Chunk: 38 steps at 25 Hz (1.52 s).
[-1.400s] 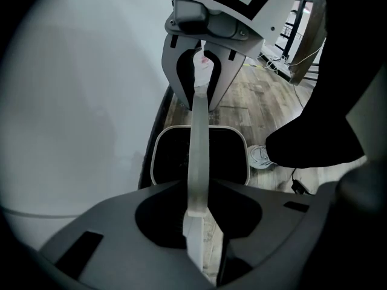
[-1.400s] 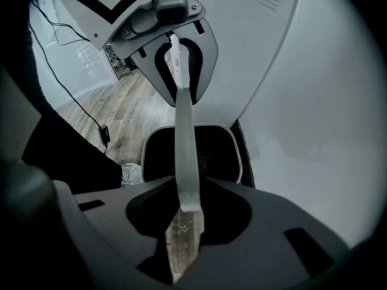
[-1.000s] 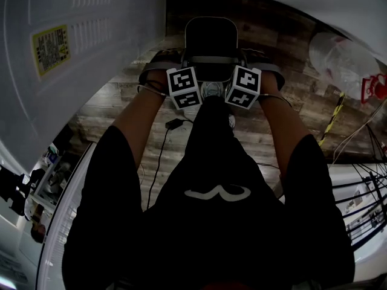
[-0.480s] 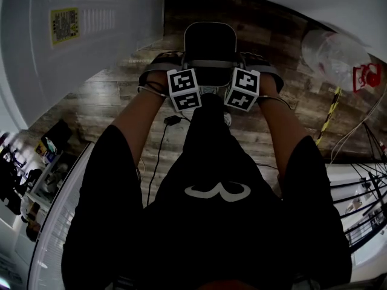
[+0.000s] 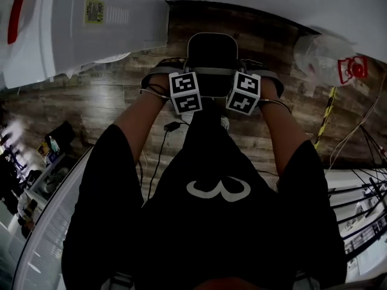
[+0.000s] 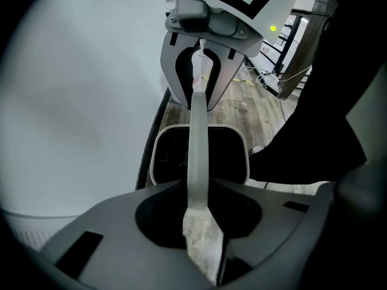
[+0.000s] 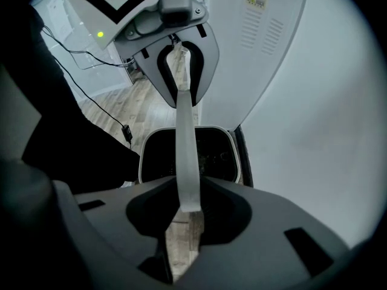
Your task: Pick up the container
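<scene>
A dark container [image 5: 211,50] with a pale rim hangs over the wood floor in front of the person, carried by its grey strap handle [image 5: 211,71]. In the head view my left gripper [image 5: 181,72] and right gripper [image 5: 242,72] face each other across the handle, each partly hidden behind its marker cube. In the left gripper view the handle [image 6: 198,150] runs from my left gripper [image 6: 196,209] to the other gripper, with the container [image 6: 163,162] below. The right gripper view mirrors this: handle [image 7: 185,156], right gripper [image 7: 187,209], container [image 7: 211,153]. Both are shut on the handle.
A white cabinet [image 5: 91,23] with a yellow label stands at the left. A clear plastic bag [image 5: 320,50] and a yellow-black strip [image 5: 326,116] lie at the right. A black plug and cable [image 5: 172,125] rest on the floor. White table edges curve along both lower sides.
The surroundings have slid in the head view: the white cabinet has moved up and left, the bag up and left. Grippers and container keep their place before the person.
</scene>
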Each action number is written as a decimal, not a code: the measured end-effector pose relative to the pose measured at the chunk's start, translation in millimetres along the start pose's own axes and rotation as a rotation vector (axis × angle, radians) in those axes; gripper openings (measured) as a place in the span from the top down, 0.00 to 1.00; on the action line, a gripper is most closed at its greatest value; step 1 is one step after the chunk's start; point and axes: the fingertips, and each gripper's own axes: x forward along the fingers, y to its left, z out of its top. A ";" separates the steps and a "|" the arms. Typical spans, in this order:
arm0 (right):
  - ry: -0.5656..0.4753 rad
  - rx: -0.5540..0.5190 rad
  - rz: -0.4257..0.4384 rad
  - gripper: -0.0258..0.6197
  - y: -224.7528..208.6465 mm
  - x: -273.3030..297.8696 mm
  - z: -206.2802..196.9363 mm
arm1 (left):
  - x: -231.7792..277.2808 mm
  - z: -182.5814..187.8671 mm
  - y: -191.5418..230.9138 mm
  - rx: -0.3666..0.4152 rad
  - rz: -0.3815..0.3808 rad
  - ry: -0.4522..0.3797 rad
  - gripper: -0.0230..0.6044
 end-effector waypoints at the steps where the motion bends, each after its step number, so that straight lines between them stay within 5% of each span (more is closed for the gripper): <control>1: -0.002 0.002 0.000 0.82 3.0 -8.0 -0.1 | -7.6 3.0 -2.6 0.004 -0.004 0.002 0.80; 18: -0.017 -0.014 0.046 0.82 63.5 -164.3 14.8 | -154.3 48.6 -57.3 0.015 -0.041 0.015 0.80; 38: -0.059 -0.051 -0.032 0.82 107.1 -367.5 30.0 | -342.6 113.6 -91.3 0.077 0.016 0.010 0.80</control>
